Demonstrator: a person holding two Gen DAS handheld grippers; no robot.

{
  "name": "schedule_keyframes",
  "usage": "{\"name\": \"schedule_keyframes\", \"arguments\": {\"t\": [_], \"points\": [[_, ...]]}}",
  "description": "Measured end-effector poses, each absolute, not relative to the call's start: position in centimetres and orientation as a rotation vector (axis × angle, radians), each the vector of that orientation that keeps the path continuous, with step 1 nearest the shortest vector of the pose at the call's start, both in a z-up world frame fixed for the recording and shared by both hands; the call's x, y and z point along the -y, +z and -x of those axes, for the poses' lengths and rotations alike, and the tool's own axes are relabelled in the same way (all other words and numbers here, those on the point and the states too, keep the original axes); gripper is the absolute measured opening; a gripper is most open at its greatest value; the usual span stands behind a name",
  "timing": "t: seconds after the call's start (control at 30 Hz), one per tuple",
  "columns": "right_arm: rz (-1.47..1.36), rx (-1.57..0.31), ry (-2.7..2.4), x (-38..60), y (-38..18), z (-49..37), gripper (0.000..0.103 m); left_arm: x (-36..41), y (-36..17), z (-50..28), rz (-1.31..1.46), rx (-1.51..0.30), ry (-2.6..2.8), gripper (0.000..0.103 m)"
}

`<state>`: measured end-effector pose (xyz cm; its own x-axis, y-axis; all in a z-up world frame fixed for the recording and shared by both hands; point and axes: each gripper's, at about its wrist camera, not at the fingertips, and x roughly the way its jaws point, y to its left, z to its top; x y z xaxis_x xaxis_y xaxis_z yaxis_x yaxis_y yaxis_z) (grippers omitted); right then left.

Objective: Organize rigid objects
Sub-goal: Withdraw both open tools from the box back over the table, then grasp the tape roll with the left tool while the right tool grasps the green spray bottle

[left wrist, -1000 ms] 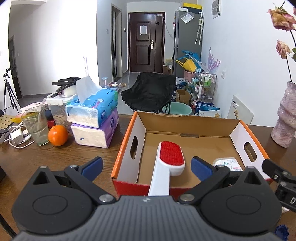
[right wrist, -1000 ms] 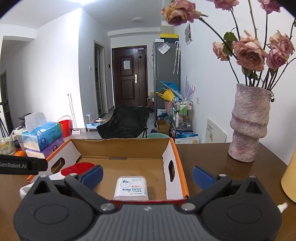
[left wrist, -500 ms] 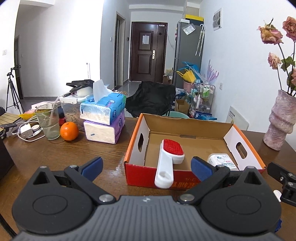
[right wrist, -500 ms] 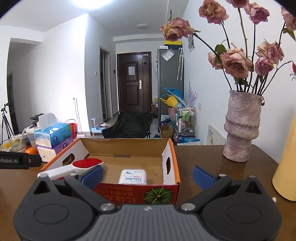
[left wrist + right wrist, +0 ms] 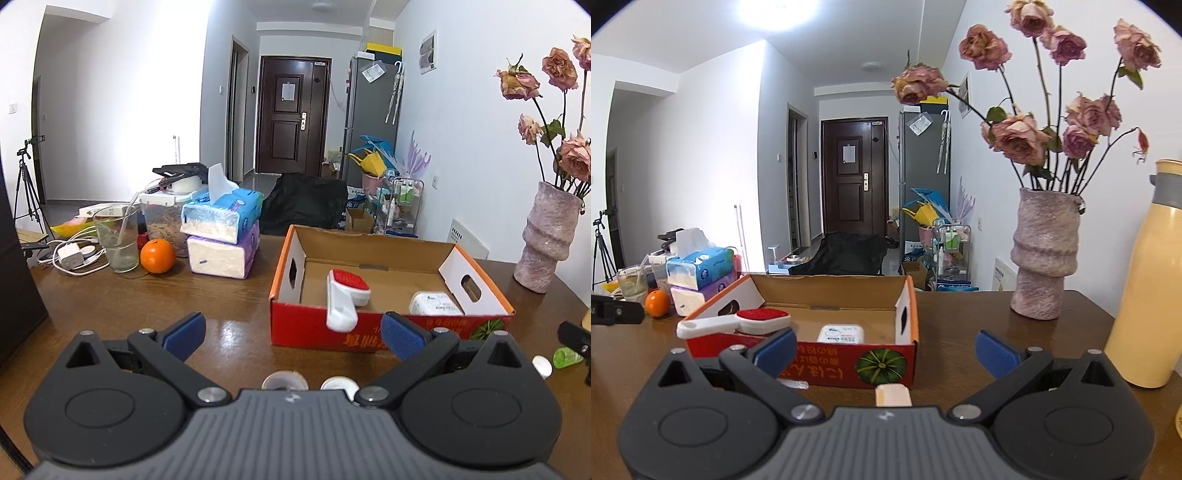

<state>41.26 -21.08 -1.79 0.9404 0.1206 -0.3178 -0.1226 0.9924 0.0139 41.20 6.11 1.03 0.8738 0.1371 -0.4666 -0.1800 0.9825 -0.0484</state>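
Observation:
An open red cardboard box stands on the brown table; it also shows in the right wrist view. Inside it a white brush with a red pad leans over the front wall, next to a white packet. In the right wrist view the brush and the packet show too. My left gripper is open and empty, in front of the box. My right gripper is open and empty. Small white caps and a beige block lie close under the grippers.
Stacked tissue packs, an orange, a glass and chargers sit at the left. A pink vase with dried roses and a yellow flask stand at the right. A green item lies by the right gripper.
Both grippers have pulled back from the box, which now looks smaller and farther. The brush and packet stay in the box. Small items on the table have come into view.

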Motion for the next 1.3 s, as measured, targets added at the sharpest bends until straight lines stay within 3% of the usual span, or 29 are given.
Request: {"name": "schedule_keyframes", "arguments": {"t": [0.8, 1.3], "points": [[0.079, -0.324, 0.084, 24.3, -5.9, -35.4, 0.103, -8.2, -3.0, -36.4, 0.084, -0.471, 0.159, 0.103], [0.063, -0.378, 0.066, 26.7, -7.4, -36.0, 0.103, -9.5, -6.6, -38.2, 0.100, -0.546, 0.198, 0.103]]}}
